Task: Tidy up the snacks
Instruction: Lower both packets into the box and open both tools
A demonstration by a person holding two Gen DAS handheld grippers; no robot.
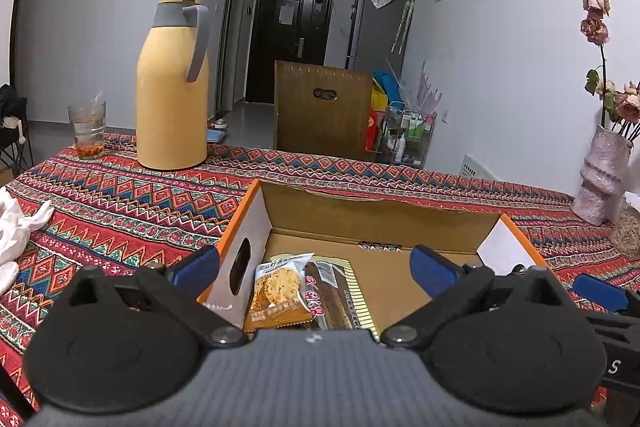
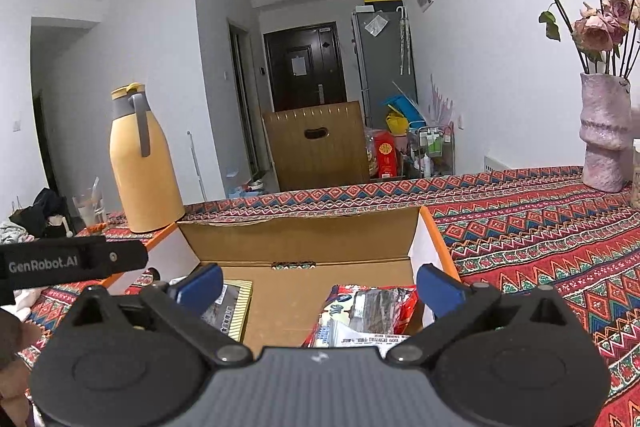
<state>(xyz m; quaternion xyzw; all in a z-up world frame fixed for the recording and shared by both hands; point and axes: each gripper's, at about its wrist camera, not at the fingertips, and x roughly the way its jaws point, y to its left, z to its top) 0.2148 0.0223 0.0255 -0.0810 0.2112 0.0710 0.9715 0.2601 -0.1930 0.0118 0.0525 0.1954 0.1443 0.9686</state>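
Observation:
An open cardboard box (image 1: 360, 215) with orange outer sides sits on the patterned tablecloth (image 1: 120, 195). In the left wrist view a biscuit packet (image 1: 276, 293) and a dark brown wafer packet (image 1: 332, 295) lie in the box's left part. My left gripper (image 1: 316, 263) is open and empty above them. In the right wrist view the same box (image 2: 304, 239) holds a red and white snack bag (image 2: 364, 315) at the right and the striped wafer packet (image 2: 232, 307) at the left. My right gripper (image 2: 320, 281) is open and empty above the box.
A yellow thermos jug (image 1: 174, 83) and a glass (image 1: 87, 129) stand at the table's back left. A pink vase with dried roses (image 2: 604, 139) stands at the back right. A white cloth (image 1: 16, 227) lies at the left. A wooden chair back (image 1: 322, 107) is behind the table.

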